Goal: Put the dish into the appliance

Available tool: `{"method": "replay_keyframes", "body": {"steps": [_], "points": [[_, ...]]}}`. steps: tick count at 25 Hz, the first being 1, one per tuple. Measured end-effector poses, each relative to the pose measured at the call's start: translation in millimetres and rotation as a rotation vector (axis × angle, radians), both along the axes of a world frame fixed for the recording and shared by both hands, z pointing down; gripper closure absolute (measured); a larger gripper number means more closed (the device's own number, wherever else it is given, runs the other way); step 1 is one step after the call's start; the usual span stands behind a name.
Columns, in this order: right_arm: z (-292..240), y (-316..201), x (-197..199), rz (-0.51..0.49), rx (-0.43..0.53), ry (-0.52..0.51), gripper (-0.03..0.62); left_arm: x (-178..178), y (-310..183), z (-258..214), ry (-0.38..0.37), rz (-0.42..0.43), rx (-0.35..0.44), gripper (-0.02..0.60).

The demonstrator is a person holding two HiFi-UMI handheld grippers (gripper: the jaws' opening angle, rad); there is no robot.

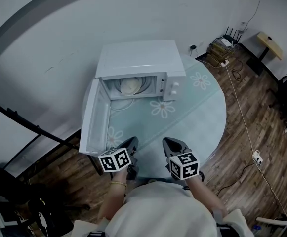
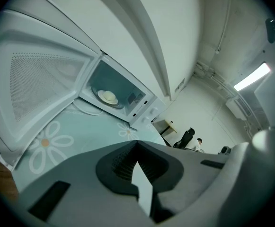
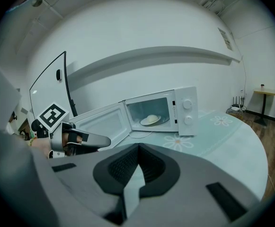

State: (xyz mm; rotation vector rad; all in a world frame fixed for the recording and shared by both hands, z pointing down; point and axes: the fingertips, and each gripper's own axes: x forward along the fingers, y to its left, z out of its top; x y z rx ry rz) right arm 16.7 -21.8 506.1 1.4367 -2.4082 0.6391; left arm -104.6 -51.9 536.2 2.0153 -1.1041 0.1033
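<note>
The white microwave [image 1: 139,63] stands at the back of the round table [image 1: 202,112], its door [image 1: 95,118] swung wide open to the left. Inside it, a pale dish [image 1: 130,86] with a rounded lump on it rests on the turntable; the dish [image 2: 109,97] [image 3: 151,119] also shows in both gripper views. My left gripper [image 1: 132,142] and right gripper [image 1: 172,143] hover side by side over the table's near edge, well short of the microwave. Both are shut with nothing between the jaws [image 2: 137,143] [image 3: 138,148]. The left gripper [image 3: 83,141] shows in the right gripper view, beside the door.
A teal cloth with daisy prints [image 1: 163,108] covers the table. The wall stands right behind the microwave. Cables and a power strip [image 1: 256,157] lie on the wood floor at right, near a small side table [image 1: 269,44]. A black curved rail [image 1: 20,122] runs at left.
</note>
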Motion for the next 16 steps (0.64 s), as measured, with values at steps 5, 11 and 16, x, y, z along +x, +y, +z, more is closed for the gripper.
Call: {"method": "replay_keyframes", "body": {"steps": [5, 11, 16], "points": [[0.2, -0.9, -0.3, 0.003, 0.001, 0.001, 0.589, -1.4, 0.5, 3.2, -0.003, -0.002, -0.009, 0.571], [2.0, -1.2, 0.6, 0.008, -0.002, 0.003, 0.589, -0.7, 0.3, 4.4, 0.008, -0.008, -0.015, 0.571], [2.7, -2.5, -0.5, 0.014, -0.004, 0.010, 0.589, -1.2, -0.5, 5.0, 0.012, -0.010, -0.021, 0.571]]}}
